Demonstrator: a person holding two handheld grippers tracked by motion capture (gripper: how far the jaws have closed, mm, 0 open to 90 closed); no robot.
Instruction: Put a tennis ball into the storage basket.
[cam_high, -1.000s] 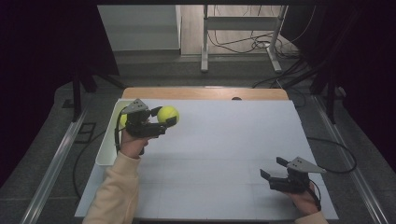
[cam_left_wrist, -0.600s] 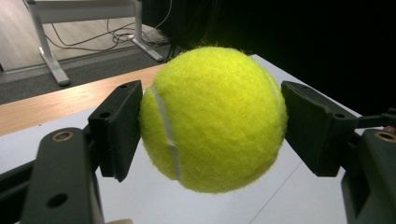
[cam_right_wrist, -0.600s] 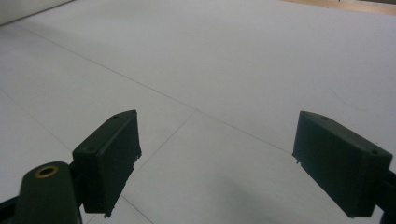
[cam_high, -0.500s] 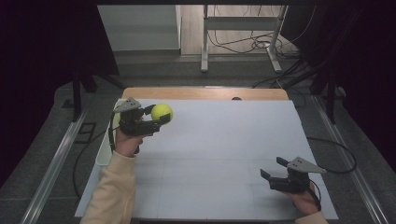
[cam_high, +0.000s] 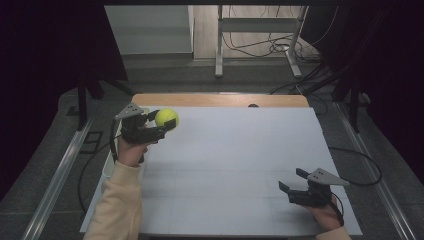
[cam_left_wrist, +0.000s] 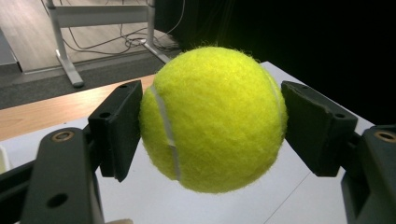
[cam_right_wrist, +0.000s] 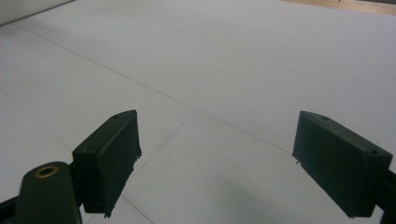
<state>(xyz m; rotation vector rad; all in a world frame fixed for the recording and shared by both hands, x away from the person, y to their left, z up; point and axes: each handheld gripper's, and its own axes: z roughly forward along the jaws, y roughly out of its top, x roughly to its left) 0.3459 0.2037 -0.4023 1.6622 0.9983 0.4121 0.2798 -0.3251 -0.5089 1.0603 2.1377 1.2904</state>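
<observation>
A yellow tennis ball (cam_high: 166, 118) is held in the air over the far left part of the white table (cam_high: 240, 145). My left gripper (cam_high: 168, 123) is shut on it. In the left gripper view both black pads (cam_left_wrist: 119, 128) press the sides of the ball (cam_left_wrist: 215, 119), which hangs clear of the tabletop. Near the front right corner, my right gripper (cam_high: 291, 182) rests low over the table, open. In the right gripper view its jaws (cam_right_wrist: 224, 158) stand wide apart with nothing but bare white surface (cam_right_wrist: 233, 56) between them.
A white tray (cam_high: 108, 167) runs along the table's left edge, partly hidden behind the left forearm. A wooden strip (cam_high: 220, 100) borders the far edge. Beyond it stand a metal frame (cam_high: 257, 25) and floor cables.
The left gripper has drifted a little to the left and toward the far edge with the ball still in it. The right gripper has stayed where it was.
</observation>
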